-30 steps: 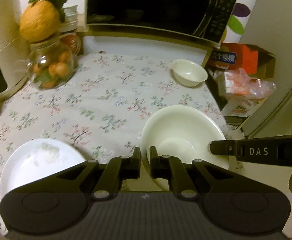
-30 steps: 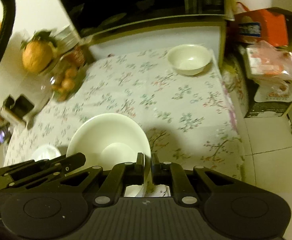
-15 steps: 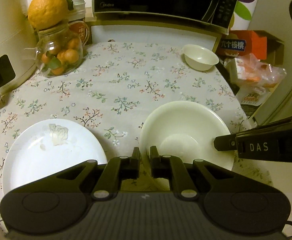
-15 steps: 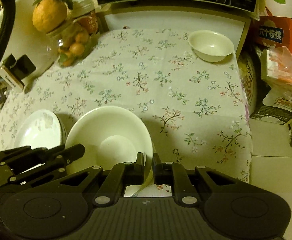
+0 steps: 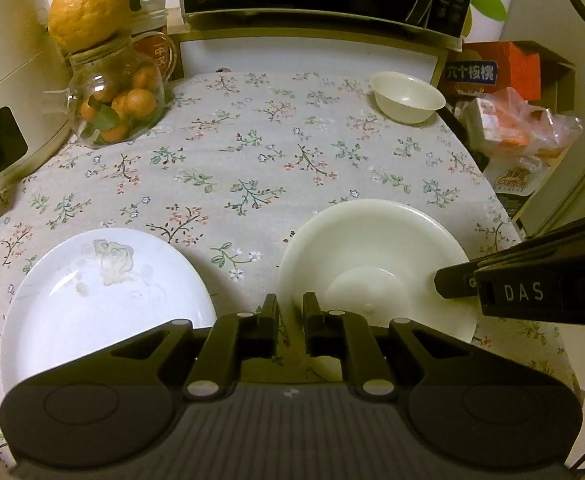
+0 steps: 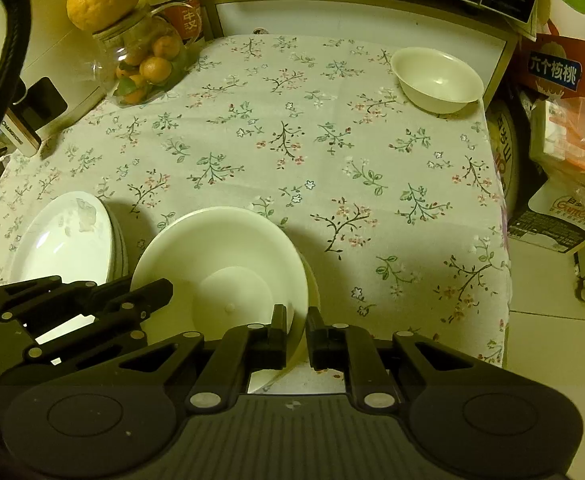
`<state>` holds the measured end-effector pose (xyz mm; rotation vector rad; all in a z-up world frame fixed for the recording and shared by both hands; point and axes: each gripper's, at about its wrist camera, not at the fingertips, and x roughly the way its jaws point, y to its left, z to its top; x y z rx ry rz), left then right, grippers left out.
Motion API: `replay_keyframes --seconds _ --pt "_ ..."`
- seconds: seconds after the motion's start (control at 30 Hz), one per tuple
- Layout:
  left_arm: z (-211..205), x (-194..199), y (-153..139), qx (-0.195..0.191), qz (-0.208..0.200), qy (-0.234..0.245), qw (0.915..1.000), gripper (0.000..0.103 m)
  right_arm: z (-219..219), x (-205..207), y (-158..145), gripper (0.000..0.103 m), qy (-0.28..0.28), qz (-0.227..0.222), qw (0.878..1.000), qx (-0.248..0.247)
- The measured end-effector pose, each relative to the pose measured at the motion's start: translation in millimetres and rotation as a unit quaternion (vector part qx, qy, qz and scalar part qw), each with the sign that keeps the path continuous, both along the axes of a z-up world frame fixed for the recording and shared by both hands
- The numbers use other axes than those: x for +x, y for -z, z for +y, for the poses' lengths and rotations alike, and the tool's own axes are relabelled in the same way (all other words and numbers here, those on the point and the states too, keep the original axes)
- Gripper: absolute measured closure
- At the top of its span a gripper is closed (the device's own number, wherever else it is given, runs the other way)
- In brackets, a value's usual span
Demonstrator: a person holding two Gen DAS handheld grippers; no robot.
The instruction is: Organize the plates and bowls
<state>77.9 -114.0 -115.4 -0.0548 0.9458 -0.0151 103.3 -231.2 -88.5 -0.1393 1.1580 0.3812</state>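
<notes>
While my left claw point(image 5: 291, 312) and right claw point(image 6: 295, 324) both pinch the big bowl point(image 5: 372, 248) by its rim, the small bowl point(image 6: 436, 80) lies far ahead, nearer my right.

Both grippers are matte black: the left gripper point(image 5: 290, 310) and right gripper point(image 6: 296, 322) each carry two angular fingers on linkages with silver rivets, a ribbed base and round recesses. White "DAS" lettering marks the right gripper's side. A black cable point(image 6: 0, 52) loops nearby.

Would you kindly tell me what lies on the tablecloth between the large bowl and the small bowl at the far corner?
Nothing: between the large bowl and the small bowl only bare floral tablecloth shows, clearest in the right wrist view.
</notes>
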Motion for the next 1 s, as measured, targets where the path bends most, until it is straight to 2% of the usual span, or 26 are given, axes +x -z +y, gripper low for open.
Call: replay_keyframes --seconds 0.43,0.57,1.0 --pt "0.8 4.1 2.9 -0.009 0.005 0.003 0.9999 0.089 -2.7 2.1 -1.2 0.085 0.003 0.001 1.0 0.001" --pt "2.6 5.4 2.8 -0.016 0.005 0.001 0.9999 0.082 -4.1 3.0 -1.1 0.082 0.008 0.001 1.0 0.001" --pt "6.4 6.6 -1.4 -0.02 -0.001 -0.005 0.9998 0.081 -9.1 6.0 -3.6 0.082 0.018 -0.001 1.0 0.008"
